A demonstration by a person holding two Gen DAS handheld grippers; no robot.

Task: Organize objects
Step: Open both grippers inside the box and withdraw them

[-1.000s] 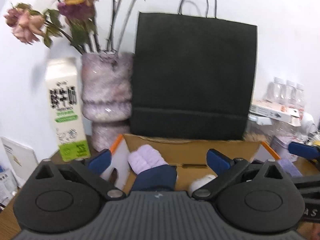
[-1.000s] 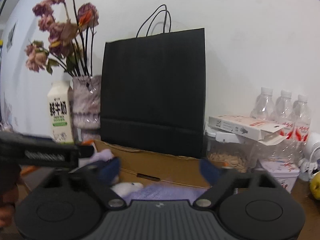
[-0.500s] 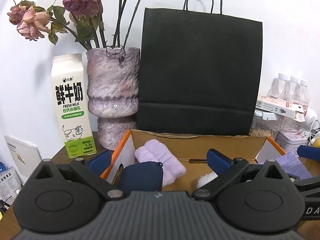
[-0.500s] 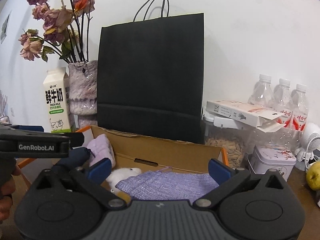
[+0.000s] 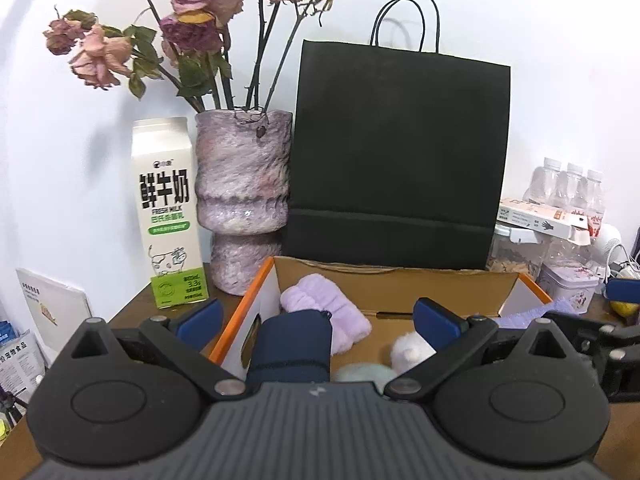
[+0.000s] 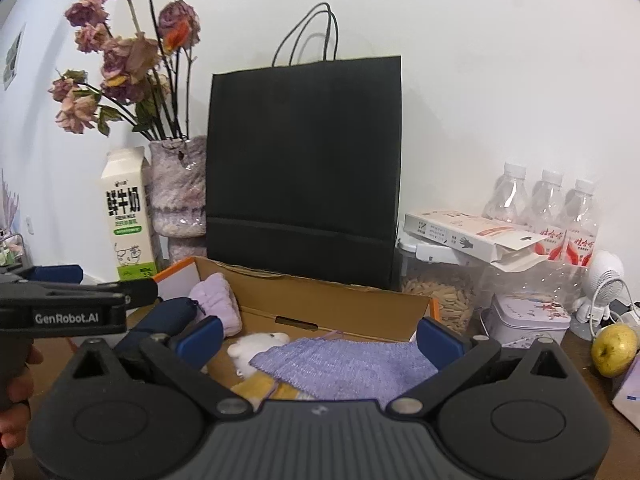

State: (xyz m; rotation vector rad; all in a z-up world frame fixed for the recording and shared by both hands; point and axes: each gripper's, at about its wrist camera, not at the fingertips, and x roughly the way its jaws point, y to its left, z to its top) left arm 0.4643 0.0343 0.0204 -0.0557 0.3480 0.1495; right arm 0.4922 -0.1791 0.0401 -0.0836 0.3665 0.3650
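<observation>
An open cardboard box (image 5: 384, 284) (image 6: 320, 296) with orange edges lies in front of both grippers. In it are a lilac fluffy roll (image 5: 324, 312) (image 6: 216, 300), a navy pouch (image 5: 292, 348) (image 6: 164, 316), a white plush toy (image 5: 408, 352) (image 6: 256, 344), a pale green fluffy thing (image 5: 364, 374) and a purple knitted cloth (image 6: 348, 364). My left gripper (image 5: 318, 320) is open and empty above the box's near left part. My right gripper (image 6: 320, 334) is open and empty above the cloth.
Behind the box stand a black paper bag (image 5: 396, 156) (image 6: 304, 168), a purple vase of dried roses (image 5: 242, 200) and a milk carton (image 5: 168, 208). To the right are a jar of seeds (image 6: 440, 296), a tin (image 6: 524, 316), water bottles (image 6: 548, 204) and a yellow fruit (image 6: 612, 348).
Both grippers have risen and pulled back a little from the box. The purple cloth, the plush toy and the navy pouch show more fully inside it. Both stay open.
</observation>
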